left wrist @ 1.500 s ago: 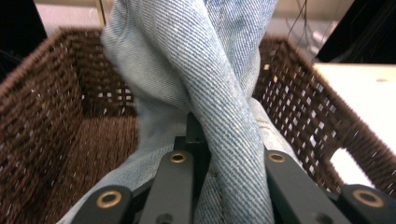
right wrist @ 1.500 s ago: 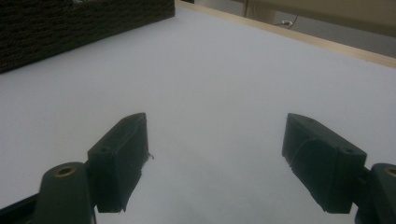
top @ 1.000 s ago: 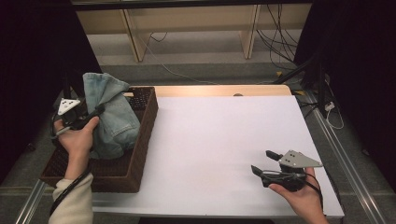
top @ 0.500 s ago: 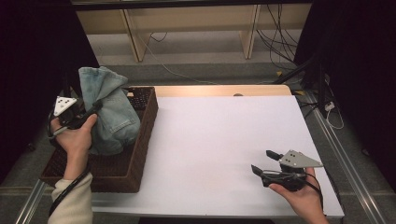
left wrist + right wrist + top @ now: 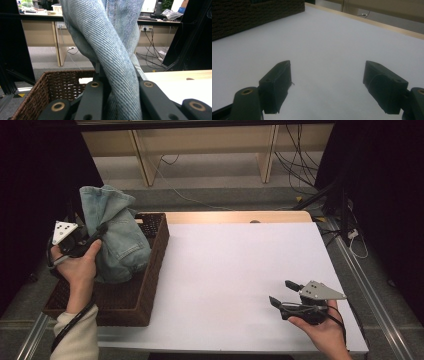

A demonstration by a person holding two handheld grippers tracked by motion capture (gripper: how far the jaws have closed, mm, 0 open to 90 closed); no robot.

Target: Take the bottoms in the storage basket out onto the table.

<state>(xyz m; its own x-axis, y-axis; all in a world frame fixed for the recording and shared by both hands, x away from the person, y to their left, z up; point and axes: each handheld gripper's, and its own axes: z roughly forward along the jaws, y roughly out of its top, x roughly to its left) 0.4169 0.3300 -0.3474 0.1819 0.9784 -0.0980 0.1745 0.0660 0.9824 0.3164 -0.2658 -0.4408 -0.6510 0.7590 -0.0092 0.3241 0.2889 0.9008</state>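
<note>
Left gripper fingers clamped on denim garment, bunched above wicker basket (likely lifting out). Right gripper well right of basket, fingers apart, resting on white surface, ready.

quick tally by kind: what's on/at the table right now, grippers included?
Grippers: 2, left gripper clamped on the jeans, right gripper open over the table
Jeans: 1
Basket: 1
Total: 4, table not counted
</note>
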